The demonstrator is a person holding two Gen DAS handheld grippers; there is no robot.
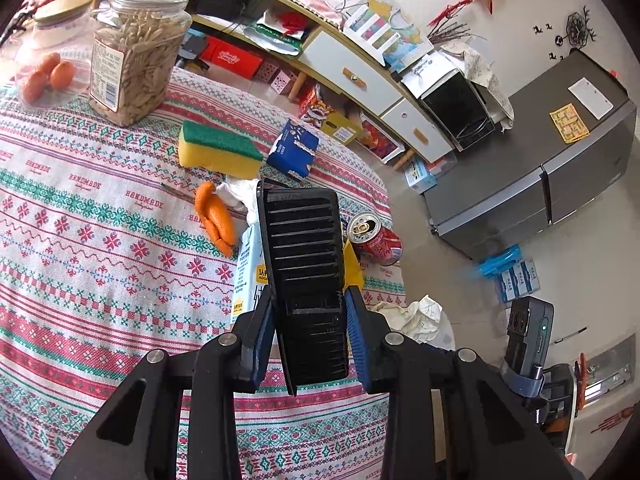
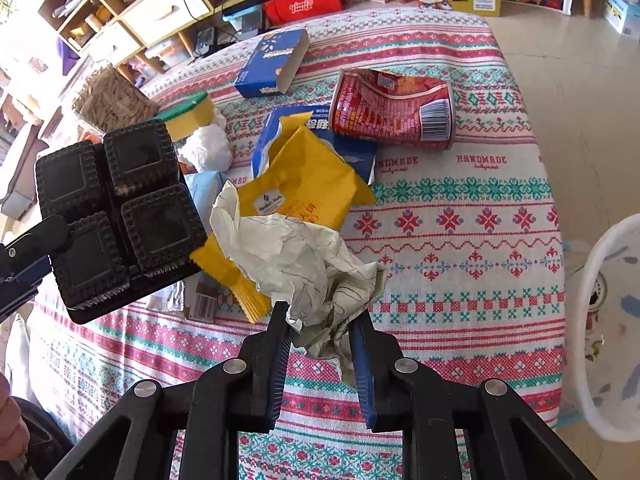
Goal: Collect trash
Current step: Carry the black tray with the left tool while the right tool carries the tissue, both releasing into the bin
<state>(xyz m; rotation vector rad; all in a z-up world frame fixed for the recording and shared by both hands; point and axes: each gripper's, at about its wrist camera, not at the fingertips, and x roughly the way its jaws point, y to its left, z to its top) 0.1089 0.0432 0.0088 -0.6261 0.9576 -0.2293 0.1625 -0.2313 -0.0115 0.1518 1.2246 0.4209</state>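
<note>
Crumpled paper (image 2: 316, 276) is clamped in the right tongs (image 2: 322, 320) above the counter (image 2: 460, 208); a black plastic tray (image 1: 308, 280), empty, is clamped in the left tongs (image 1: 308, 332). A seed-filled jar (image 1: 136, 52) is seen only from the left wrist.

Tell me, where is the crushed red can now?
In the right wrist view, the crushed red can lies on its side on the tablecloth, upper centre, beside the yellow wrapper.

Bright daylight, both views. R wrist blown out upper left. Heavy fisheye warp + dark vignette at corners. Sharp center, soft shadows.
</note>
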